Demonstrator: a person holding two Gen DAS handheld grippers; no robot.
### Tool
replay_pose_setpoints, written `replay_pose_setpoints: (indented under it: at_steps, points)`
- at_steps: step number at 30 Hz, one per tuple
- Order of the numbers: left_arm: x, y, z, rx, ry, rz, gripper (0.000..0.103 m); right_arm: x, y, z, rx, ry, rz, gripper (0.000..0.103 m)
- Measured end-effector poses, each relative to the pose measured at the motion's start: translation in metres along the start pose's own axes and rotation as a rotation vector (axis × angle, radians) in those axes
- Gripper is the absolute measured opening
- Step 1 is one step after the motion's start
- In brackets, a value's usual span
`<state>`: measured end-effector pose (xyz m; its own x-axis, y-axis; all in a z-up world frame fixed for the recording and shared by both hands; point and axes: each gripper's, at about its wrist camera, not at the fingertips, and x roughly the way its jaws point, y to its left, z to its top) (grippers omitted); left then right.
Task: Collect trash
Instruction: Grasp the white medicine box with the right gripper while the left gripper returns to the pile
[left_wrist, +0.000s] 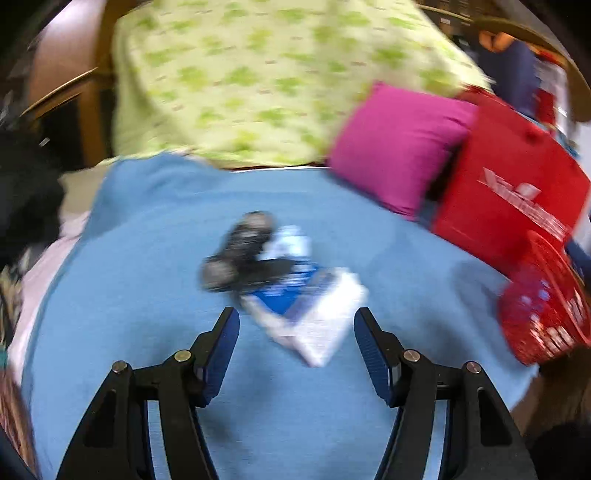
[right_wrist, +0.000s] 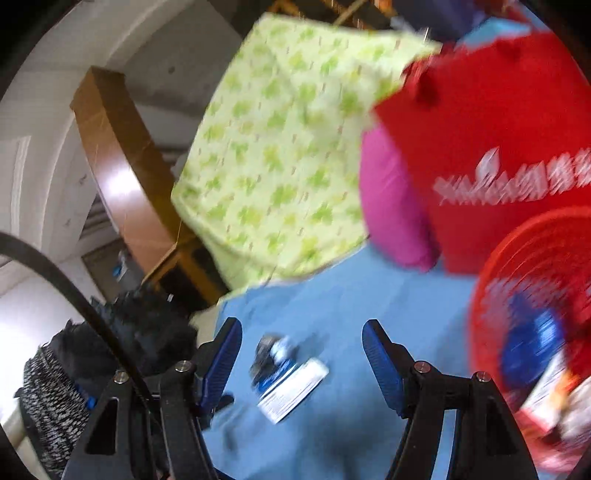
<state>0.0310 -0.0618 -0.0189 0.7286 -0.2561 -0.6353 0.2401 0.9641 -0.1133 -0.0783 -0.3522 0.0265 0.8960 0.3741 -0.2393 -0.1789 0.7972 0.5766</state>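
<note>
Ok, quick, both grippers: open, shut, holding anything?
Left gripper: jaws open, holding nothing.
Right gripper: jaws open, holding nothing.

Open blue bedcover (left_wrist: 155, 258) is seen to the left of and in front of the blurred litter pile (left_wrist: 284, 280) at mid-bed. The far edge is closed off by a green-patterned pillow (left_wrist: 266, 81), a magenta cushion (left_wrist: 399, 147) and a red bag (left_wrist: 513, 184). The right edge is blocked by a red mesh basket (left_wrist: 546, 306); dark clothing (right_wrist: 110, 350) is heaped on the left.
</note>
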Motion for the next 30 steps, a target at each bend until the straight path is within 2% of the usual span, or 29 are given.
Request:
replay_pose_setpoints:
  at_steps: [3, 6, 10, 15, 22, 27, 29, 30]
  points:
    - [0.007, 0.028, -0.004, -0.064, 0.034, 0.034, 0.065, 0.033, 0.007, -0.013, 0.032, 0.111, 0.009, 0.072]
    - [0.021, 0.044, -0.009, -0.122, 0.103, 0.079, 0.065, 0.075, 0.011, -0.03, 0.091, 0.232, 0.035, 0.072]
    - [0.034, 0.056, -0.015, -0.203, 0.17, 0.044, 0.065, 0.125, 0.009, -0.052, 0.154, 0.354, 0.021, 0.072]
    - [0.031, 0.055, -0.016, -0.197, 0.163, 0.029, 0.065, 0.178, 0.001, -0.076, 0.268, 0.474, 0.033, 0.072]
    - [0.038, 0.058, -0.016, -0.199, 0.186, 0.006, 0.065, 0.229, -0.012, -0.105, 0.425, 0.543, -0.034, 0.072]
    - [0.042, 0.057, -0.018, -0.191, 0.195, -0.01, 0.065, 0.253, -0.021, -0.113, 0.451, 0.549, -0.085, 0.072]
    - [0.044, 0.056, -0.018, -0.191, 0.199, -0.032, 0.065, 0.257, -0.022, -0.111, 0.451, 0.541, -0.085, 0.068]
    - [0.046, 0.055, -0.018, -0.19, 0.203, -0.049, 0.065, 0.257, -0.021, -0.11, 0.448, 0.539, -0.088, 0.058]
